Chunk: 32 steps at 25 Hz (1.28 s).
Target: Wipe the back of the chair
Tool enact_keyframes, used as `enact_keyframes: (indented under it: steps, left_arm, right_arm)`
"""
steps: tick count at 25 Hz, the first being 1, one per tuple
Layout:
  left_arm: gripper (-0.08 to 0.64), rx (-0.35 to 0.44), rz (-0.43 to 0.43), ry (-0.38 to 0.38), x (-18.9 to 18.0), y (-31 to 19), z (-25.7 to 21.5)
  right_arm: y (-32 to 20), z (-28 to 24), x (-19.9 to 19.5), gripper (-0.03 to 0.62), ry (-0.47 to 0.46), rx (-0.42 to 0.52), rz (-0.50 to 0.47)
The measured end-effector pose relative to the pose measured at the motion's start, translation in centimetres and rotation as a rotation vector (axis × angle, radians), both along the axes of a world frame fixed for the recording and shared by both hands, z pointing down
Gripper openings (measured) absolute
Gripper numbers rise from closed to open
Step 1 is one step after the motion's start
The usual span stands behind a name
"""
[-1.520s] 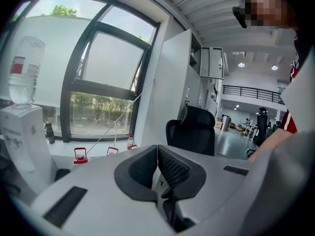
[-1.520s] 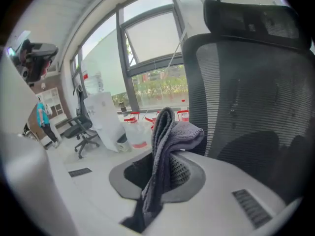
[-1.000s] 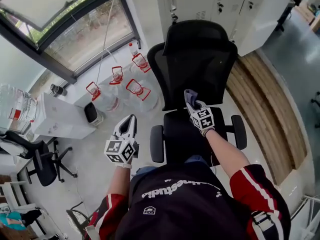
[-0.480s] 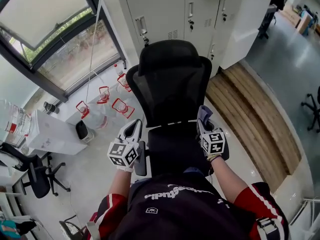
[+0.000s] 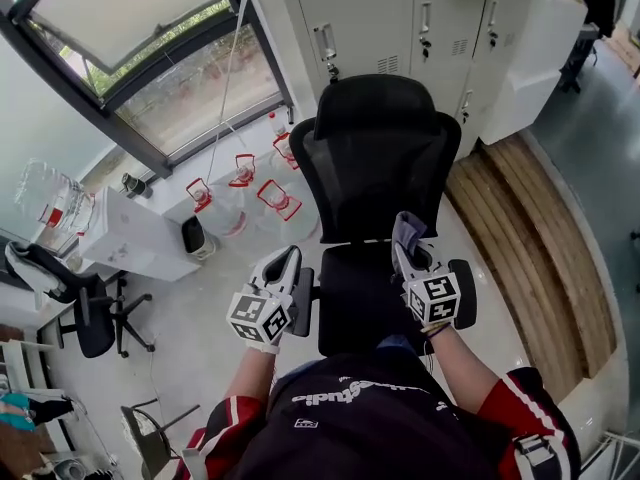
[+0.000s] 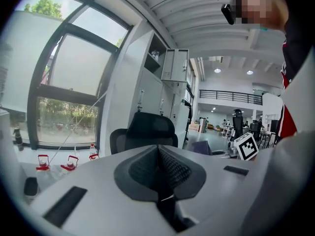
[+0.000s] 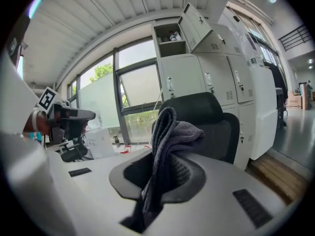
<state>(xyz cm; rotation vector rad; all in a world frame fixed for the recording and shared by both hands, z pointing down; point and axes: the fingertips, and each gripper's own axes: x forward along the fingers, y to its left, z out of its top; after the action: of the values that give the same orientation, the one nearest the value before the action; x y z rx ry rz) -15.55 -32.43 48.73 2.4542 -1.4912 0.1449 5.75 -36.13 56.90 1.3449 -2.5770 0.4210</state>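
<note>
A black mesh office chair [image 5: 375, 158] with a headrest stands in front of me, its back [image 7: 216, 127] toward the lockers and its seat [image 5: 360, 293] facing me. My right gripper [image 5: 405, 236] is shut on a grey-purple cloth [image 7: 165, 146], held over the seat's right side, just short of the backrest. The cloth [image 5: 406, 230] sticks up between the jaws. My left gripper [image 5: 283, 265] is shut with nothing in it, beside the left armrest [image 5: 303, 303]. The chair [image 6: 145, 132] shows ahead in the left gripper view.
White lockers [image 5: 420, 18] stand behind the chair. Water bottles with red handles [image 5: 245, 183] sit on the floor to its left, beside a white box [image 5: 130, 238]. A wooden platform [image 5: 530, 228] runs along the right. Another black chair [image 5: 85, 313] is at far left.
My view shifted and the chair now sits a little farther right. Both grippers stayed low in front of the seat; the right one still carries the cloth, slightly nearer the right armrest.
</note>
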Motion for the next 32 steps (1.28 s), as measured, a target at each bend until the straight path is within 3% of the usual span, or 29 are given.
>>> enact_keyframes:
  steps: [9, 16, 24, 32]
  left_arm:
    - [0.025, 0.068, -0.069, 0.031, -6.1, 13.0, -1.9]
    - [0.025, 0.099, -0.071, 0.053, -9.9, 25.8, -3.4]
    - [0.025, 0.136, 0.022, 0.077, -6.8, 36.0, -5.4]
    - [0.025, 0.15, 0.076, 0.084, -2.2, 42.9, -6.9]
  right_arm:
    - [12.4, -2.3, -4.3, 0.06, 0.042, 0.008, -0.051]
    - [26.2, -7.0, -6.3, 0.06, 0.012, 0.076, 0.009]
    - [38.4, -10.9, -4.0, 0.06, 0.002, 0.12, 0.059]
    - [45.6, -12.1, -1.7, 0.058, 0.007, 0.13, 0.041]
